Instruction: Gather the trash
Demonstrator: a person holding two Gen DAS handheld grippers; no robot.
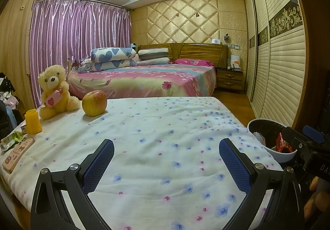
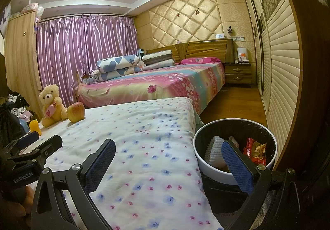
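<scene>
The left hand-held gripper [image 1: 166, 165] is held with its jaws spread wide and nothing between them, above the near middle of the tabletop [image 1: 156, 126], which is covered by a flowered cloth. The right hand-held gripper [image 2: 168, 165] is likewise spread wide and empty, at the near right edge of the tabletop, with one finger over the rim of the trash bin [image 2: 208, 165]. The bin stands just off that right edge and already holds a red wrapper [image 2: 254, 150] and some white paper.

The only loose trash that can be made out is a crumpled green-and-white wrapper [image 1: 10, 141] at the near left edge of the tabletop, just beside a pink flat case [image 1: 17, 153] and near a yellow ribbed cup [image 1: 33, 122]. It lies well to the left of the left hand-held gripper, which is judged the nearer of the two. Its long axis appears to run obliquely toward the far left corner, though it is partly cut off. The bin lies on the opposite side.
</scene>
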